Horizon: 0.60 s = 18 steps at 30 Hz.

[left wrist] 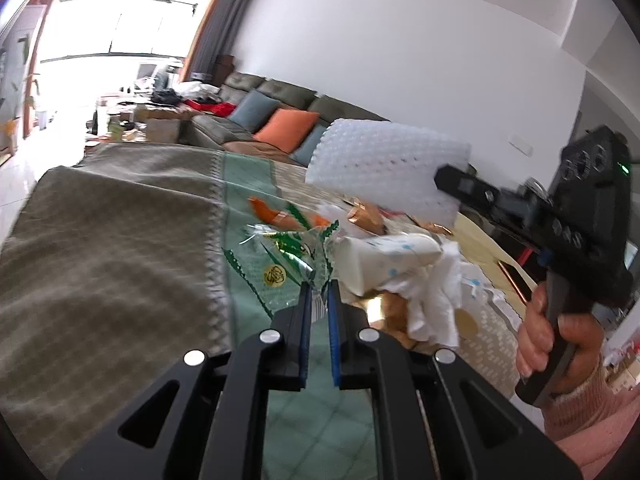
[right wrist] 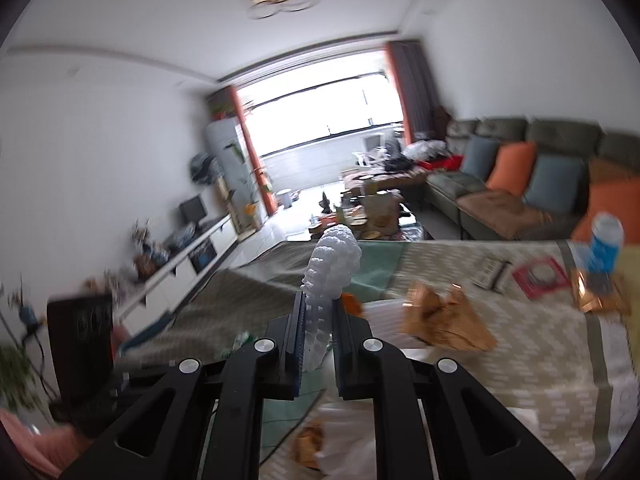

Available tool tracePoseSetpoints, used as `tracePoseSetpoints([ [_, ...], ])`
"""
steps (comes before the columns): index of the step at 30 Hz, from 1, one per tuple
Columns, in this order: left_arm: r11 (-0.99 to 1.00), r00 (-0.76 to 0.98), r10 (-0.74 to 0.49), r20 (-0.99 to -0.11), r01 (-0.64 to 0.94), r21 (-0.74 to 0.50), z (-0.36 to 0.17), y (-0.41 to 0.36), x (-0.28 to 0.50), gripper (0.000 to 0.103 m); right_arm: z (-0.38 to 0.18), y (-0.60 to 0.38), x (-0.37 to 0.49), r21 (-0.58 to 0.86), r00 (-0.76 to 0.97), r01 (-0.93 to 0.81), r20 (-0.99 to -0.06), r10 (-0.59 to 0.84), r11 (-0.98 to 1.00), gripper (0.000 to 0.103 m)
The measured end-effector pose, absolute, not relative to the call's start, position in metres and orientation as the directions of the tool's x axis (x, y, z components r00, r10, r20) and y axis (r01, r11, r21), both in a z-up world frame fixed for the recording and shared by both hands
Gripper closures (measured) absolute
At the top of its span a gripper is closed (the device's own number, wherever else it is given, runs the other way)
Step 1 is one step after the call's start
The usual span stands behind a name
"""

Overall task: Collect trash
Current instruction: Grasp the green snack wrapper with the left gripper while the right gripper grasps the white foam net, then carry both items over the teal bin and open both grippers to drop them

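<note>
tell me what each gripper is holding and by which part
The left gripper pinches the clear green-printed wrapper by its near edge. The right gripper clamps the white foam net at its lower end.

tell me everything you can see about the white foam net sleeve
The white foam net sleeve is a soft, bumpy mesh of white foam with small diamond-shaped holes, flattened into a rounded pad. It is lifted clear of the cloth-covered table, above the pile of wrappers and tissue. The right gripper is shut on one end, its pads pinching the foam, while the rest sticks out past the fingertips. Nothing else touches it.
</note>
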State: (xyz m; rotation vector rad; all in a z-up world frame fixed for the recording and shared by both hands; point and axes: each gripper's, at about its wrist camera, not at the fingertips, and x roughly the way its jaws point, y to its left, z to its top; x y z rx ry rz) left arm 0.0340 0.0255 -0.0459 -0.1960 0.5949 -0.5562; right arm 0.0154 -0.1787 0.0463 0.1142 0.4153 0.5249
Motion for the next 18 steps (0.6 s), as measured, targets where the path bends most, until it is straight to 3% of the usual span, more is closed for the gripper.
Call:
tracePoseSetpoints([
  [5, 0.875, 0.74, -0.479, -0.472, 0.357, -0.327, -0.042, 0.061, 0.023, 0.094, 0.04, -0.136, 0.019, 0.183, 0.698, -0.577, -0.395, 0.597, 0.796, 0.091],
  [18, 0.956, 0.862, -0.154, -0.483, 0.007, -0.292, -0.03, 0.193, -0.016, 0.094, 0.04, -0.028, 0.062, 0.327, 0.417, -0.762, -0.413, 0.809, 0.559, 0.091],
])
